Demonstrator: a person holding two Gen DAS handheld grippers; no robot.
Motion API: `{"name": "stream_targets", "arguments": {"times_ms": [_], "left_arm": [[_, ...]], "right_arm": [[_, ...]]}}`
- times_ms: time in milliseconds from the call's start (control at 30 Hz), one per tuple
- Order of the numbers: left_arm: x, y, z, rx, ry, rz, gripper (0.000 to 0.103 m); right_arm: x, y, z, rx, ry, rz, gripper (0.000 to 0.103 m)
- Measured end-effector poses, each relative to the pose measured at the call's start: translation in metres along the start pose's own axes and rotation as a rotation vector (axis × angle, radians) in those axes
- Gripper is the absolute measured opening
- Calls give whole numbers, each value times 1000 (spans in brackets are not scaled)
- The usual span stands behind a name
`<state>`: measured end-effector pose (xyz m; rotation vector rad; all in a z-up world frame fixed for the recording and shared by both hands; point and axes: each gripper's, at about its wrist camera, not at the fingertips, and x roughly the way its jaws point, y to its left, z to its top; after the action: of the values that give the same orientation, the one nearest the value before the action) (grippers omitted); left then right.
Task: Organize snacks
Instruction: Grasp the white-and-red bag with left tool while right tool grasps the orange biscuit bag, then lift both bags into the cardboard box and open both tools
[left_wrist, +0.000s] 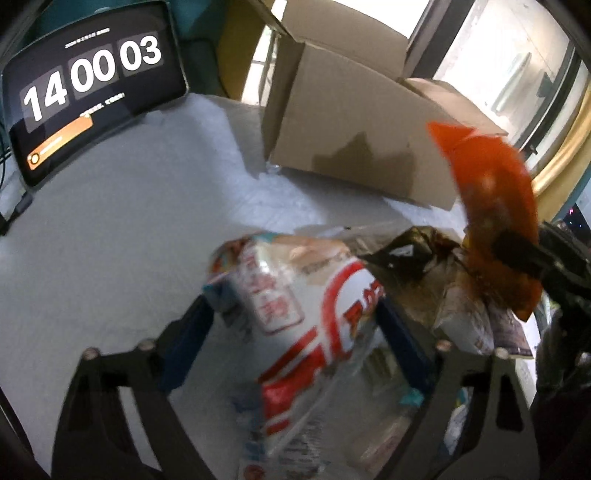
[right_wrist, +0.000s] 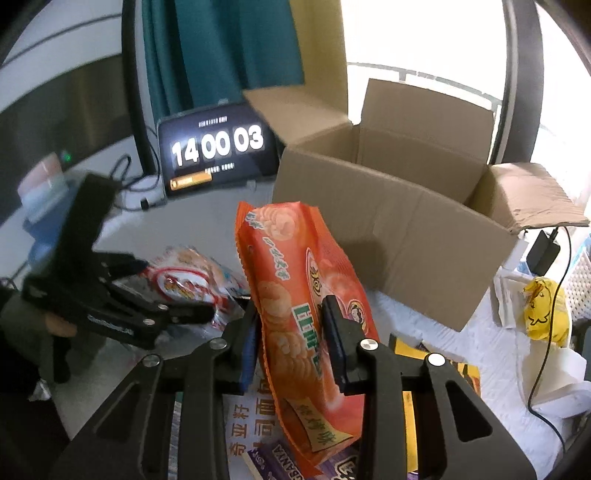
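Observation:
My right gripper (right_wrist: 291, 332) is shut on an orange biscuit bag (right_wrist: 295, 266) and holds it upright above the snack pile. In the left wrist view the same orange bag (left_wrist: 495, 184) hangs at the right, with one black finger (left_wrist: 521, 254) across it. A white and red snack bag (left_wrist: 295, 325) lies on the pile between the fingers of my left gripper (left_wrist: 293, 306), whose jaws stand wide beside its edges. From the right wrist, the left gripper (right_wrist: 177, 288) is seen low at the left over that bag (right_wrist: 184, 273).
An open cardboard box (right_wrist: 388, 221) stands behind the pile, flaps up. A tablet showing a clock (right_wrist: 218, 155) leans at the back left. More snack packs (right_wrist: 280, 458) lie under the grippers. A yellow bag (right_wrist: 543, 310) and a charger with cable (right_wrist: 543, 251) are at the right.

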<state>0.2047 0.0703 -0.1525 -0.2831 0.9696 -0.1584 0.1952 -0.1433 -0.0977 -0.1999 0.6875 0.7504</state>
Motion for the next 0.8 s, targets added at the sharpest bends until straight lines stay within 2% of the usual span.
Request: {"name": "stream_targets", "arguments": {"times_ms": [67,167,433,667,800], "left_arm": [[-3,0,0,5,-3,-5,79],[-10,-2,0,18,-22,-1,74],[-41,-8,9,51,-111,13,73],[-66,-16,20,90,-190,38,73],[-80,-24,27,120,-244,49,73]], "right_arm": [[-8,-3,3,4,-21,-1,34],[-19,-8,8,12,-50,-2,34],[-39,-23,17,30,-105,-27,34],[-61,-31,24,18,-166,-56,26],[-69,-36,27,17,-192,-71,26]]}}
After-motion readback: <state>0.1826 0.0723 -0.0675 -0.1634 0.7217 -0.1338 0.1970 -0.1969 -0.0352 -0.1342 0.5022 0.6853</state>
